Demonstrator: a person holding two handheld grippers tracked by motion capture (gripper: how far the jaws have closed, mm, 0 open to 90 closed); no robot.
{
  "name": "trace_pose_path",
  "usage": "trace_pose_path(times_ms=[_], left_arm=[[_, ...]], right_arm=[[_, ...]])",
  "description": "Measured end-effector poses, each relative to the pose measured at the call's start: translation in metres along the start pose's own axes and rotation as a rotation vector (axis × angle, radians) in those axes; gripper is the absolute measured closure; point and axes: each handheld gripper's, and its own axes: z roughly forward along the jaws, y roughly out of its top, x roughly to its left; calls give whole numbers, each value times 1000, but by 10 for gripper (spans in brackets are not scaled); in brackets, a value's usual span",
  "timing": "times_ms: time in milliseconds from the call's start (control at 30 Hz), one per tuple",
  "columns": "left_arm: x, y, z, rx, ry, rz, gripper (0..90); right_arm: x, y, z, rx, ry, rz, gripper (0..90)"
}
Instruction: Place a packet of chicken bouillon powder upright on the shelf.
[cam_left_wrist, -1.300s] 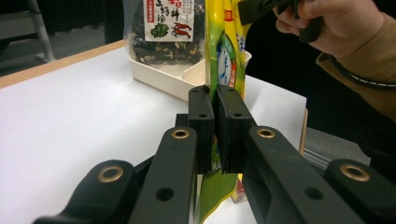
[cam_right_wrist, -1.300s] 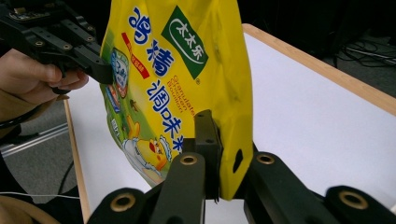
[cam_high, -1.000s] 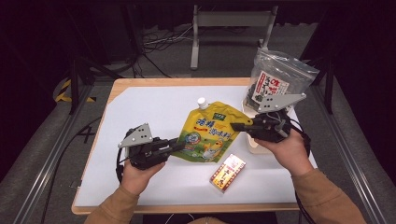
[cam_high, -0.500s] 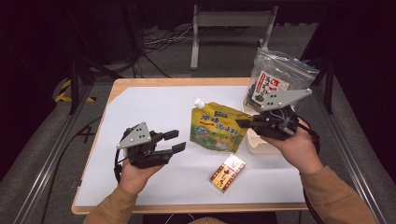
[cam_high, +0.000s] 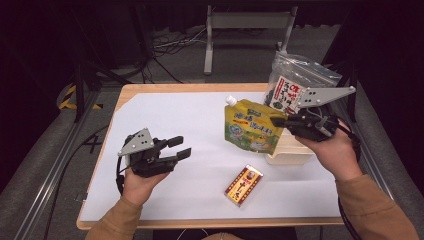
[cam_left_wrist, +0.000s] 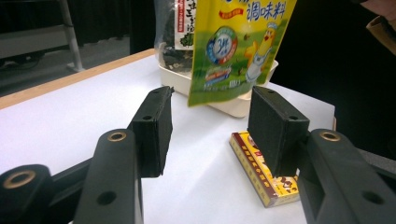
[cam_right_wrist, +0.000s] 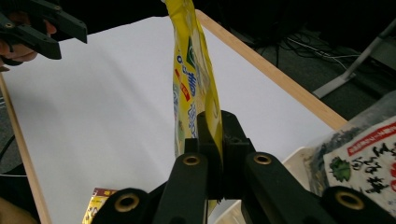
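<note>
A yellow seasoning pouch (cam_high: 252, 125) with a white spout hangs upright above the white table, pinched at its right edge by my right gripper (cam_high: 287, 122), which is shut on it. In the right gripper view the pouch (cam_right_wrist: 191, 79) rises edge-on from the closed jaws of the right gripper (cam_right_wrist: 218, 135). My left gripper (cam_high: 172, 149) is held low over the table's left half; its jaws have just been opening and nothing is between them. In the left gripper view, the pouch (cam_left_wrist: 238, 46) hangs well beyond the left gripper (cam_left_wrist: 210, 107).
A clear bag of dark seaweed (cam_high: 295, 85) stands in a white tray (cam_high: 287, 152) at the right edge. A small red and yellow box (cam_high: 243, 185) lies flat near the front. The table has a wooden rim (cam_high: 200, 88).
My left gripper let go of the pouch, opened and drew back left. The right gripper lifted the pouch up and to the right, so it now hangs upright near the tray.
</note>
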Motion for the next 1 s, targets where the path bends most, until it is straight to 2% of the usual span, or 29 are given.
trace_pose_path(times_ms=[167, 367, 767, 833, 1000], left_arm=[[2, 0, -2, 4, 10, 3, 498], [3, 0, -3, 10, 11, -11, 492], [5, 0, -6, 5, 21, -9, 488], [5, 0, -6, 3, 28, -7, 496], [4, 0, -7, 5, 31, -6, 518]], right_arm=[[-12, 1, -11, -9, -21, 19, 894], [-23, 1, -23, -28, -49, 30, 895], [-38, -2, -41, -44, -94, 9, 895], [-41, -4, -45, -49, -105, -10, 895], [-46, -9, -52, -45, -121, -9, 895]])
